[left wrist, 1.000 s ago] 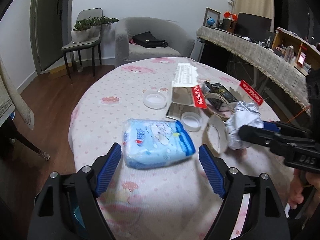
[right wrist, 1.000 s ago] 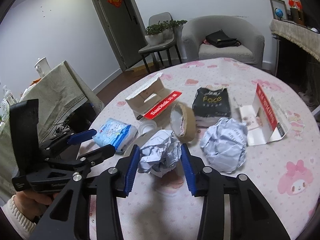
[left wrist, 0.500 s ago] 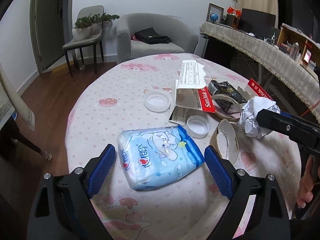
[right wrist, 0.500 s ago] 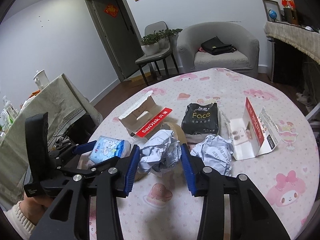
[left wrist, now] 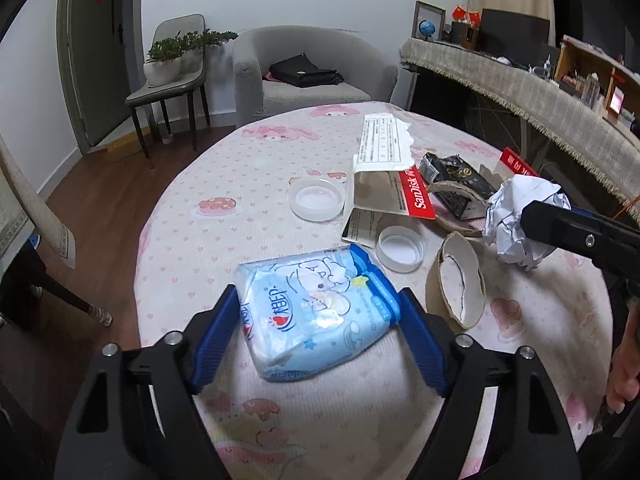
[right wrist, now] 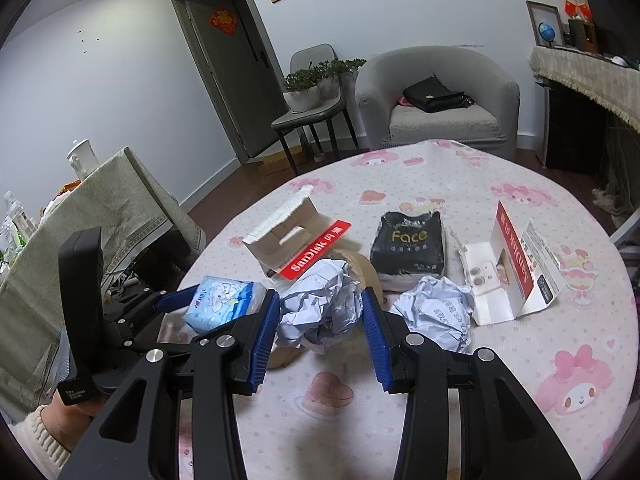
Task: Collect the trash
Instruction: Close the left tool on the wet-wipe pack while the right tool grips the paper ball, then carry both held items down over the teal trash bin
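Note:
My left gripper (left wrist: 318, 336) is shut on a light-blue tissue pack (left wrist: 316, 312), its blue pads pressed to both sides of it. The pack also shows in the right wrist view (right wrist: 224, 302). My right gripper (right wrist: 320, 334) is shut on a crumpled white paper ball (right wrist: 320, 308) and holds it above the round table; the ball also shows in the left wrist view (left wrist: 520, 224). A second paper ball (right wrist: 436, 314) lies on the pink-patterned tablecloth (right wrist: 500, 380) to the right.
On the table lie a torn SanDisk box (left wrist: 388, 184), a second opened SanDisk box (right wrist: 516, 272), a black Face pouch (right wrist: 408, 246), a brown tape roll (left wrist: 456, 284) and two white plastic lids (left wrist: 318, 199). A grey armchair (left wrist: 308, 72) and a chair with plants stand behind.
My left gripper has closed in around the tissue pack and gripped it. My right gripper has lifted the paper ball up off the table.

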Demonstrator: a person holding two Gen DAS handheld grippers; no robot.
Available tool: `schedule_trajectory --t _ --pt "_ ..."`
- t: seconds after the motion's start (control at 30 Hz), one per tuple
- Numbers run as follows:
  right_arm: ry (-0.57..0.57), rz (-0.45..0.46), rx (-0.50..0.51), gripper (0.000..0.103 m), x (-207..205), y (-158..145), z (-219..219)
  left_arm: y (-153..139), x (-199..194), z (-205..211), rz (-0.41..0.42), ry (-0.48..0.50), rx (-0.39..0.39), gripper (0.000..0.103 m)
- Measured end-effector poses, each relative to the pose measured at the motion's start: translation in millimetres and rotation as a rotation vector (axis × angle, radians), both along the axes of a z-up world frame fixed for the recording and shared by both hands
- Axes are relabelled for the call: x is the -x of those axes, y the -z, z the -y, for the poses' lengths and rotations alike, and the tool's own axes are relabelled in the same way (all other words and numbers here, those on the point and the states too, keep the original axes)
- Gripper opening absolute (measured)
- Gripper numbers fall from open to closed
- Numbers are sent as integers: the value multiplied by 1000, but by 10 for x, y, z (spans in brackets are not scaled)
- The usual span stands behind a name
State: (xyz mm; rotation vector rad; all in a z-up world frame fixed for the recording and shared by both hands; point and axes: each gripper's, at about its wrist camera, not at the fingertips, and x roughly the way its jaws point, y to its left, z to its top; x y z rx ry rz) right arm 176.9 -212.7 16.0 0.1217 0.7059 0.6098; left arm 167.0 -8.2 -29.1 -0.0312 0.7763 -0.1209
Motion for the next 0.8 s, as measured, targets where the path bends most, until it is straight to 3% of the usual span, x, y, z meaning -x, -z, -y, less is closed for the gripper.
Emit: schedule_trajectory --t 0.27,0.47,0.8 --pt "-36 30 -9 43 81 -147 -234 -184 158 -322 56 -53 76 79" --pt "-103 35 -22 43 123 -173 -654 -244 328 -724 76 -116 67 79" --pt "-234 15 -1 43 192 -85 -1525 10 588 -1615 -6 -250 85 79"
